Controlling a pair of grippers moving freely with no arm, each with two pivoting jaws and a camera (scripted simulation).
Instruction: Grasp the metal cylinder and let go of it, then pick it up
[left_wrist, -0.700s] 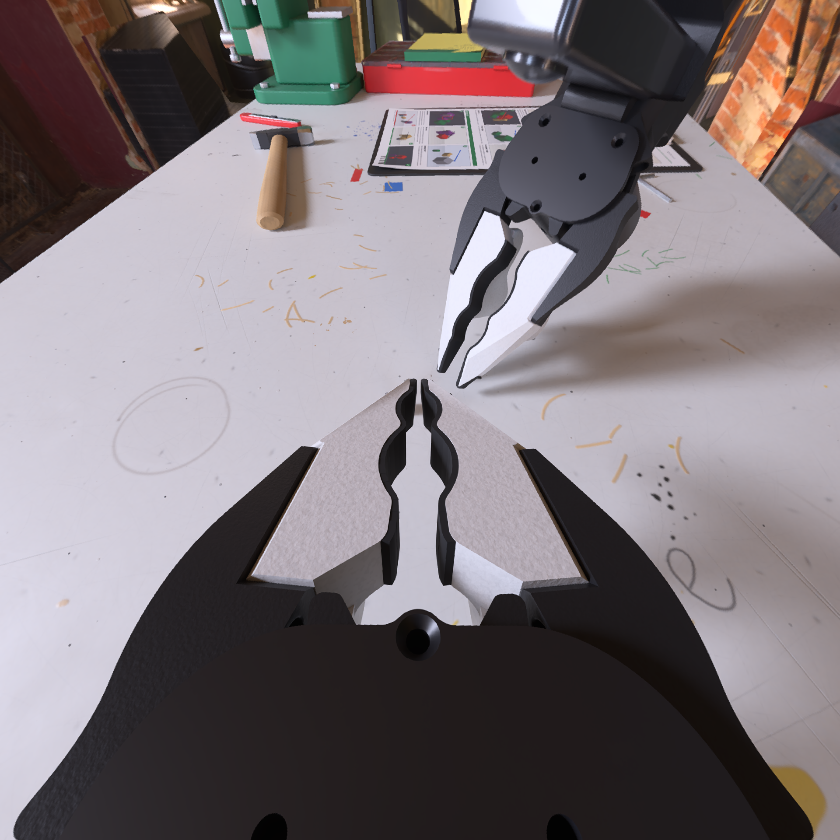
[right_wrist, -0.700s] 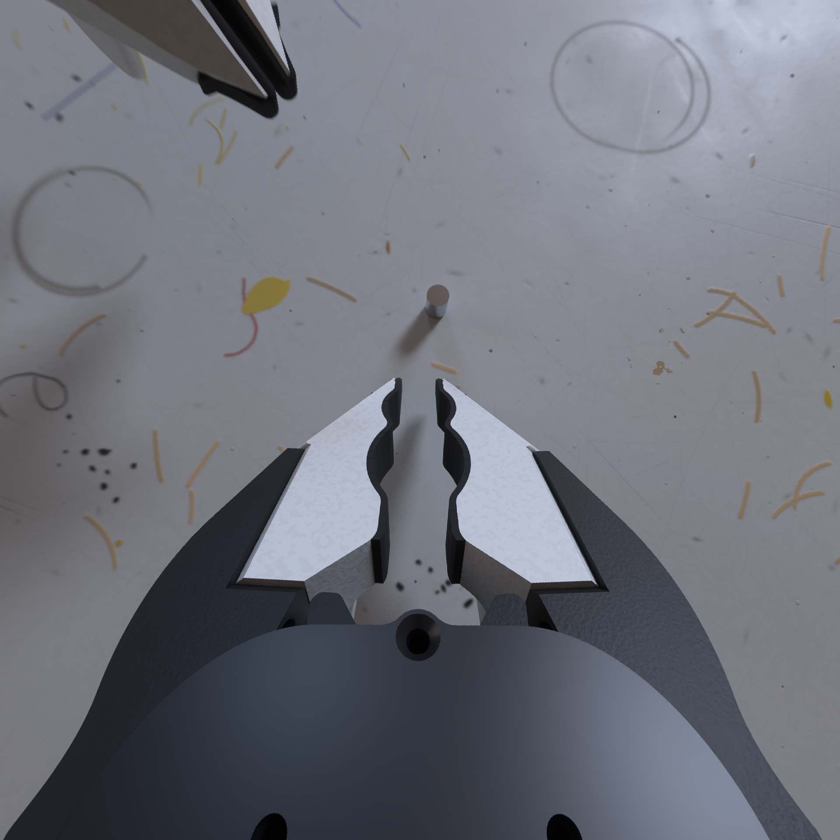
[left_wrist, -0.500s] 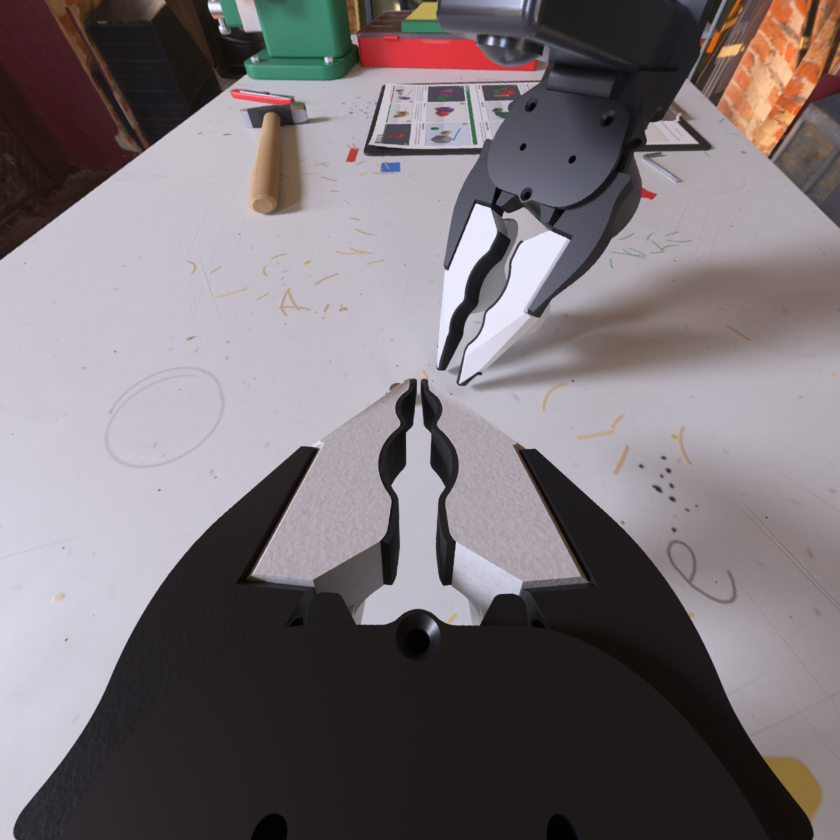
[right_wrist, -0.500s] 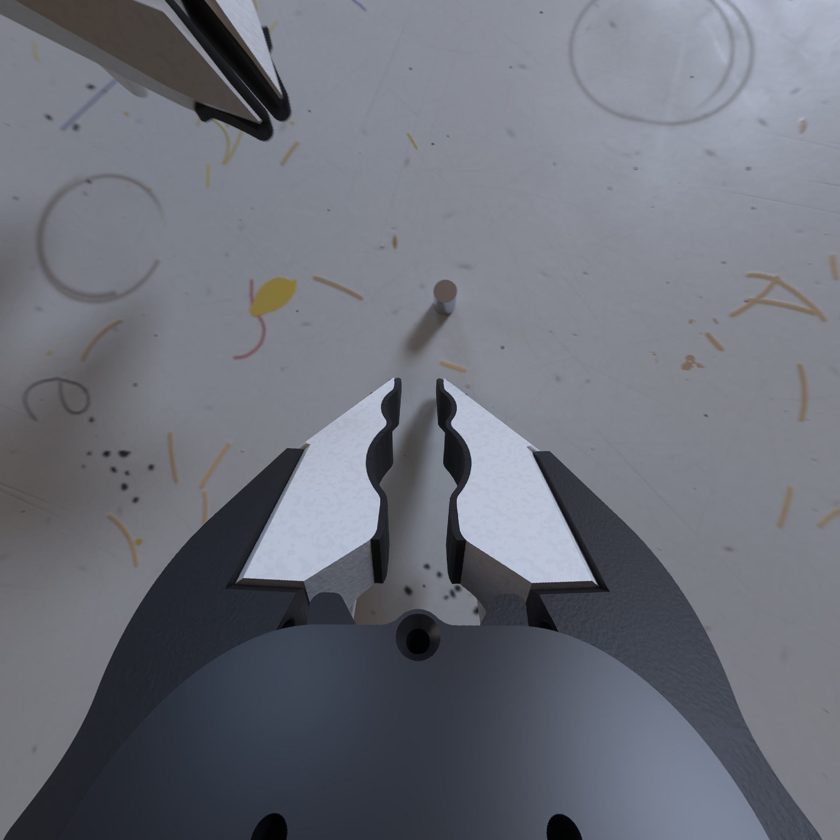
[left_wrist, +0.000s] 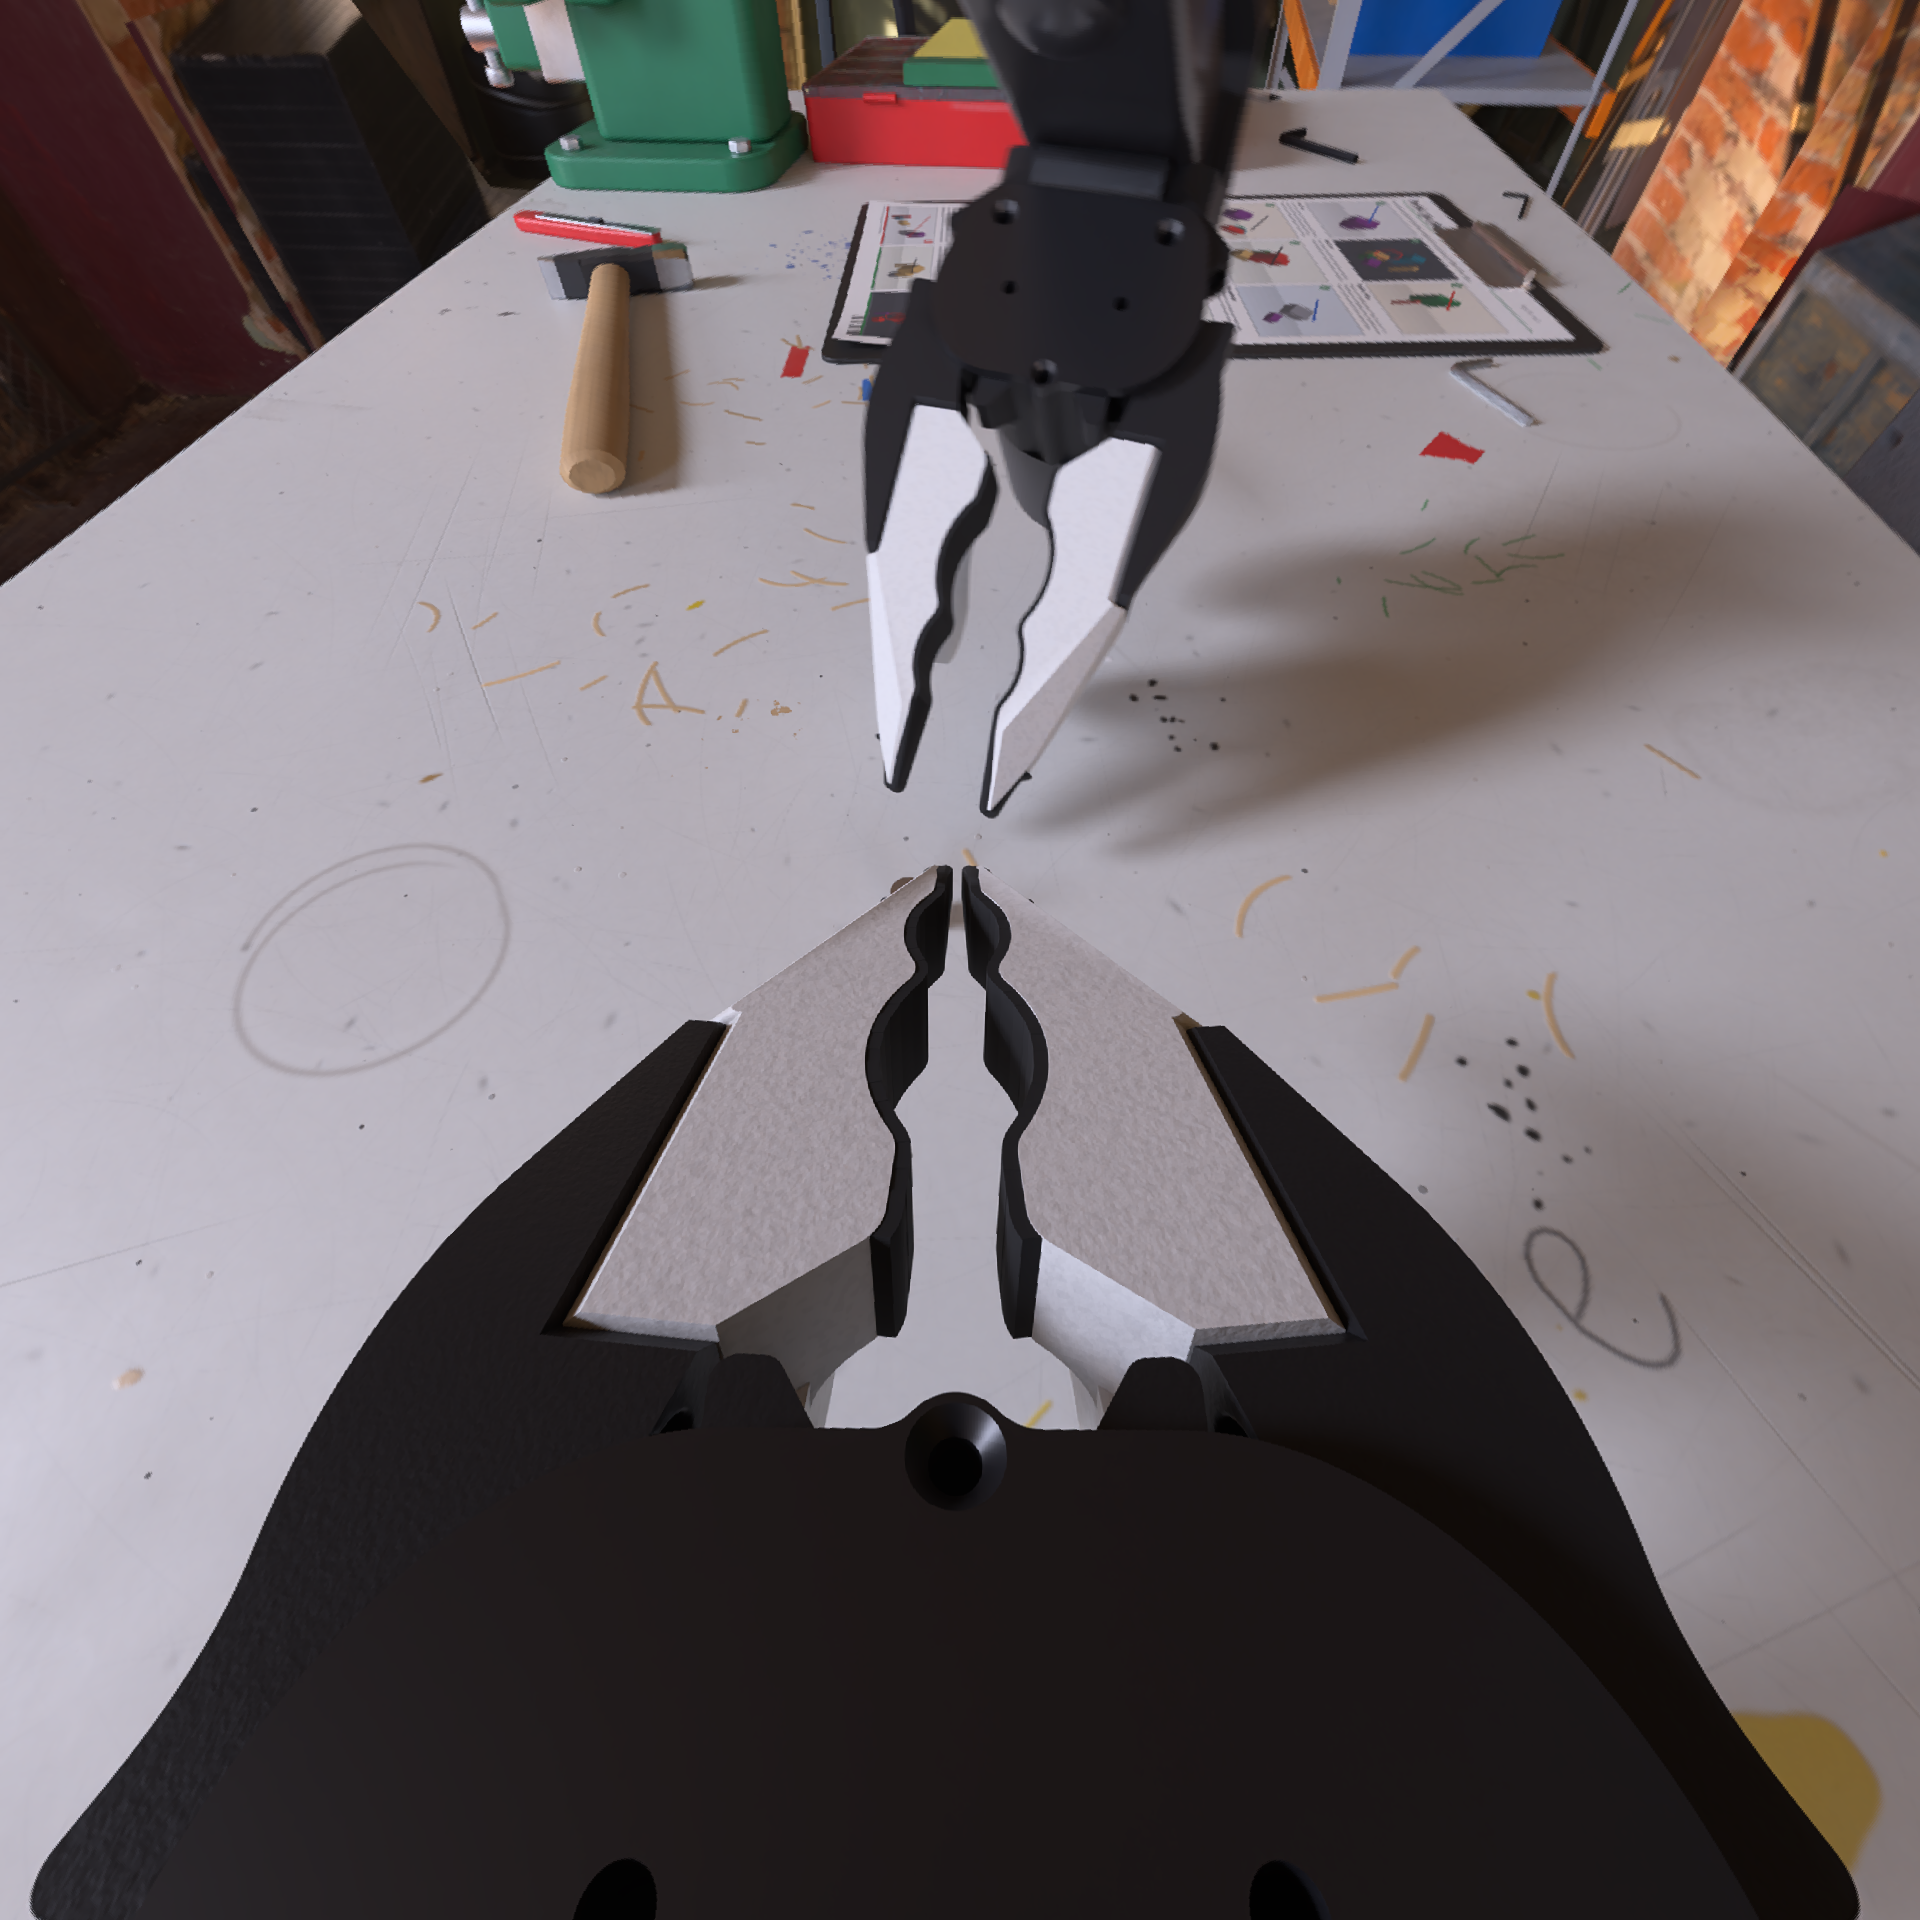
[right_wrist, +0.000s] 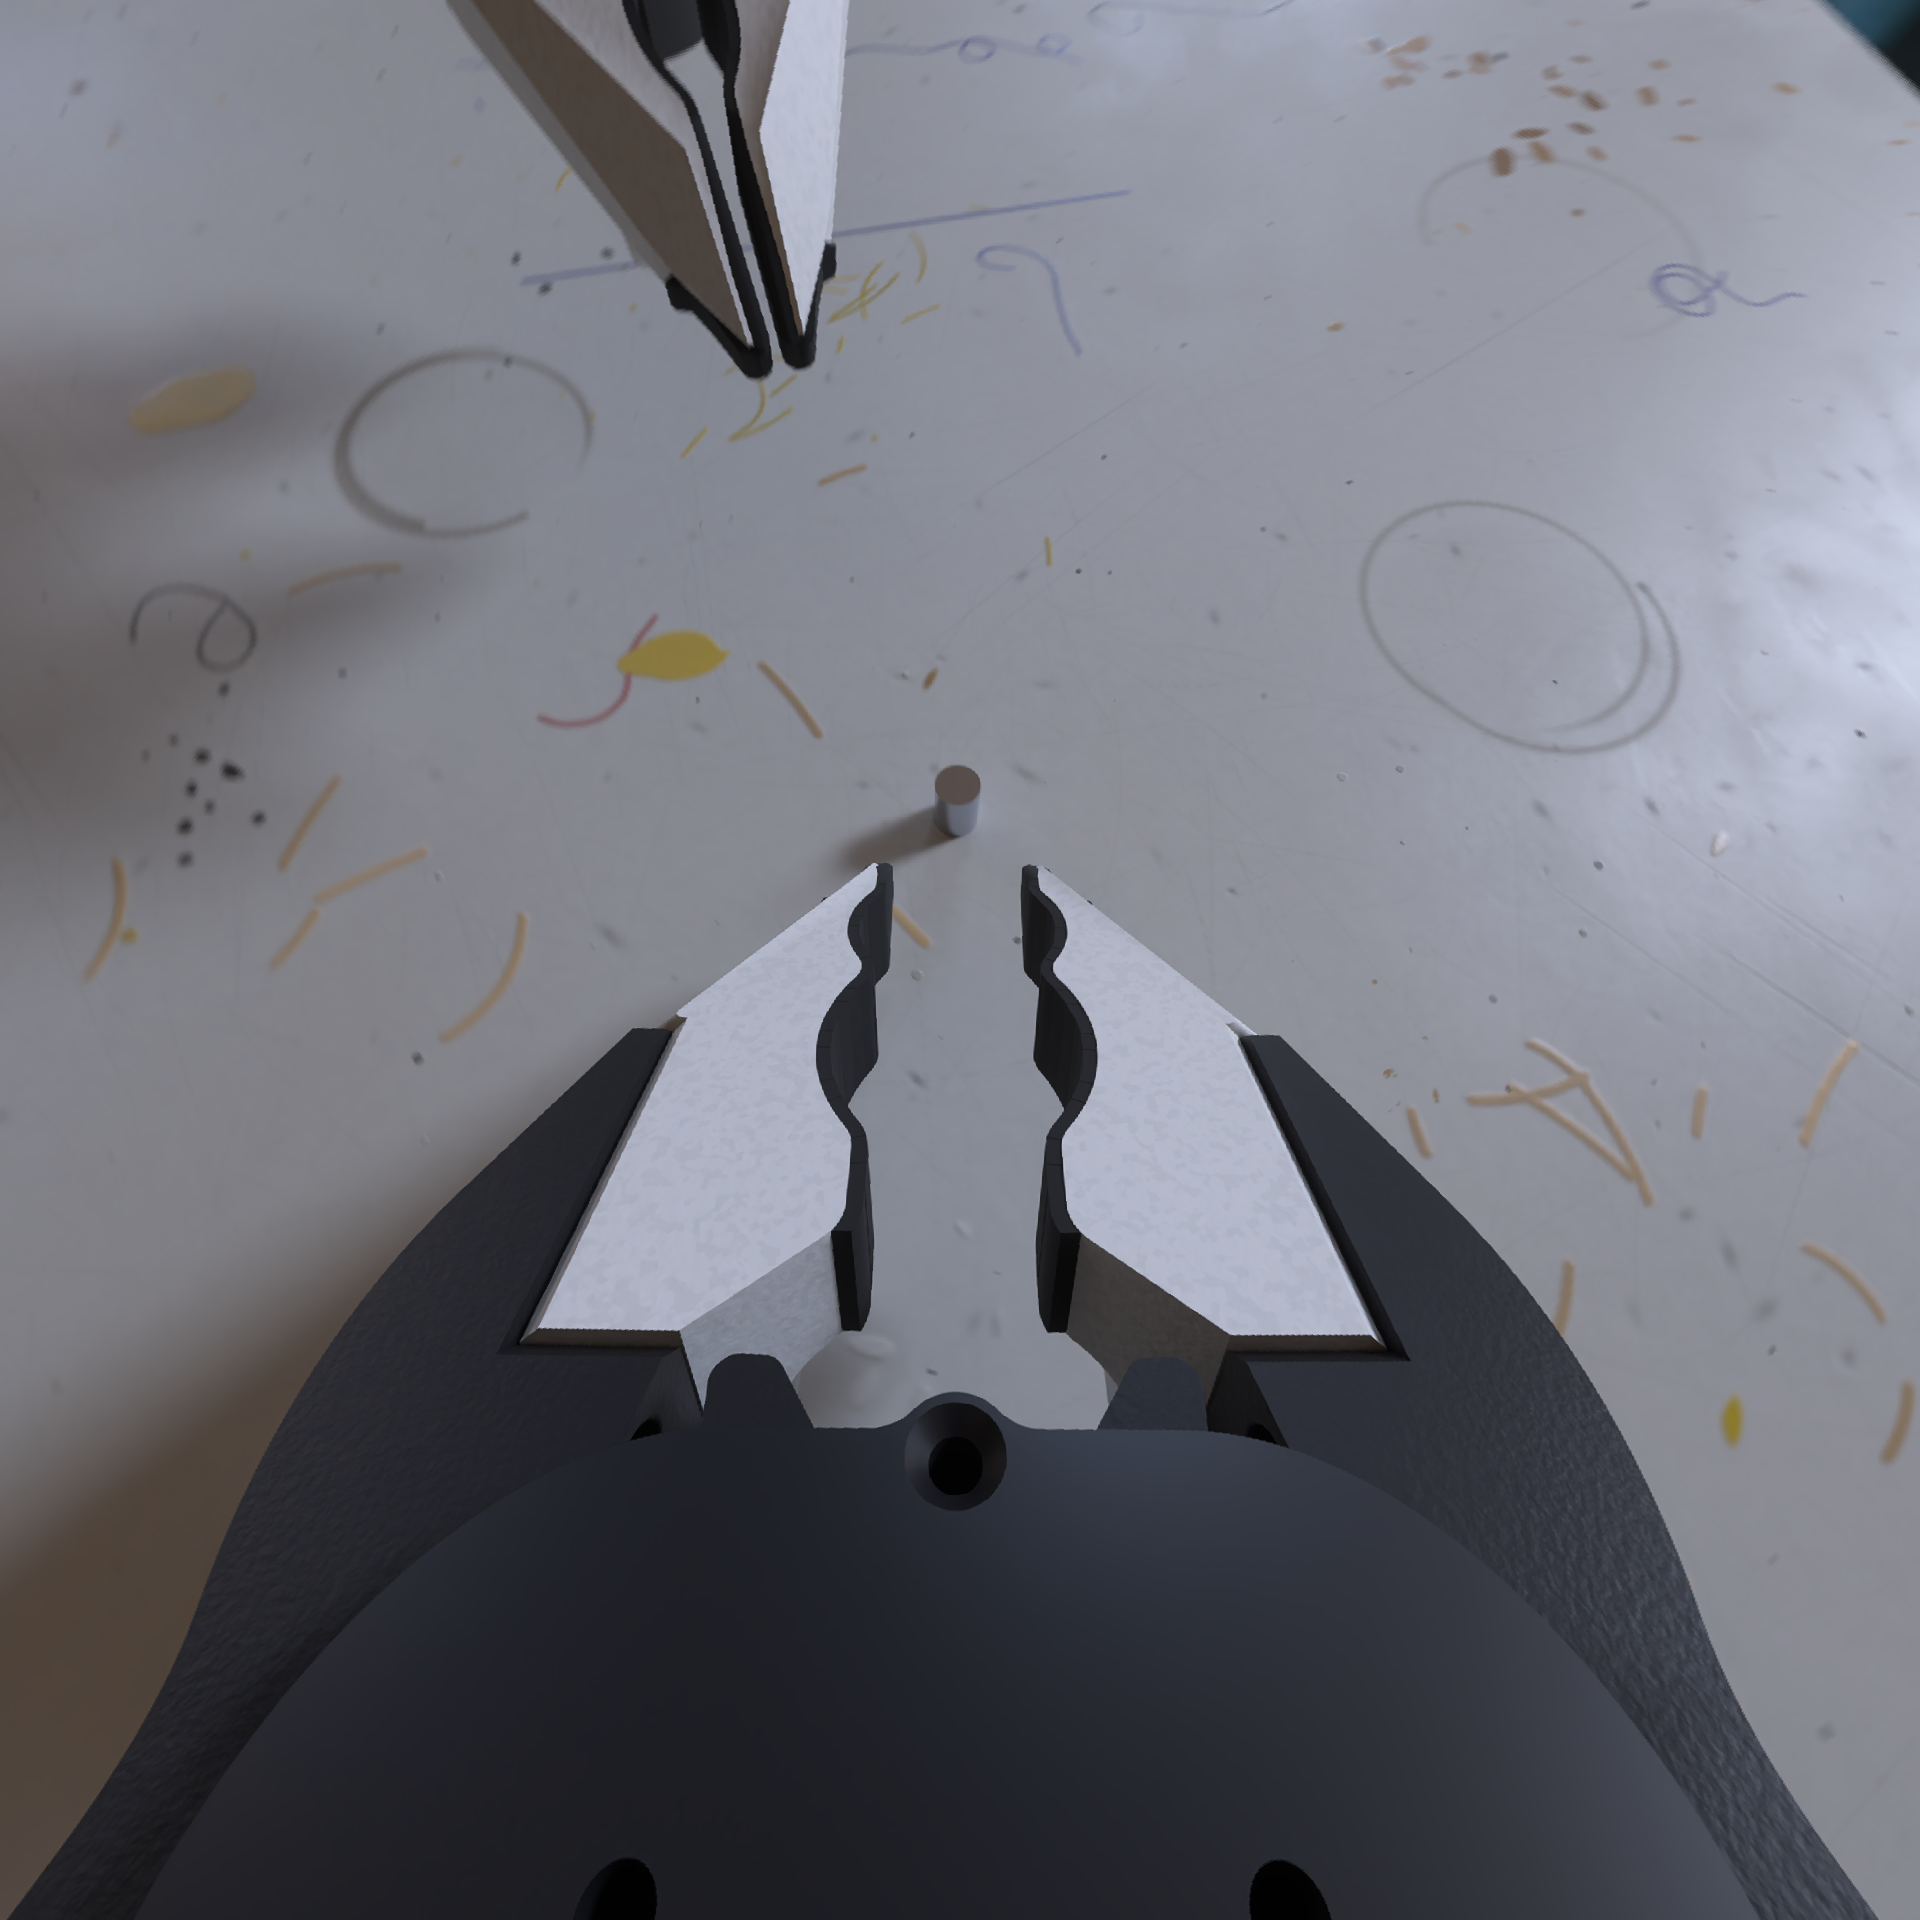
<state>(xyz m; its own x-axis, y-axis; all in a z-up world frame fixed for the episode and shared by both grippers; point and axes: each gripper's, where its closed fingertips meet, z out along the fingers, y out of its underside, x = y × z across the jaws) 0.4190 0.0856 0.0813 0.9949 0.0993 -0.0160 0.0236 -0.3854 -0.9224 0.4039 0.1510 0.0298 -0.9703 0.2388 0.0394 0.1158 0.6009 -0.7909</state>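
Cylinder (right_wrist: 957, 800) placement is the tricky bit: the little metal thing stands upright on the white table (right_wrist: 1351, 935), just beyond the right gripper (right_wrist: 956, 883), roughly in line with the gap between its tips. That gripper has its fingers spread with nothing between them. The left gripper (left_wrist: 956, 883) is pinched nearly closed on nothing and hangs above the table a bit farther off, tips pointing toward the same patch. The left wrist view doesn't show the cylinder at all.

Biggest risk, probably: it's a small part, so if one fingertip (right_wrist: 878, 894) touches first it'll likely tip and roll away. Coming in too high could pinch only the top and squirt it out. The two grippers are also pointed at each other, so a clash isn't impossible.
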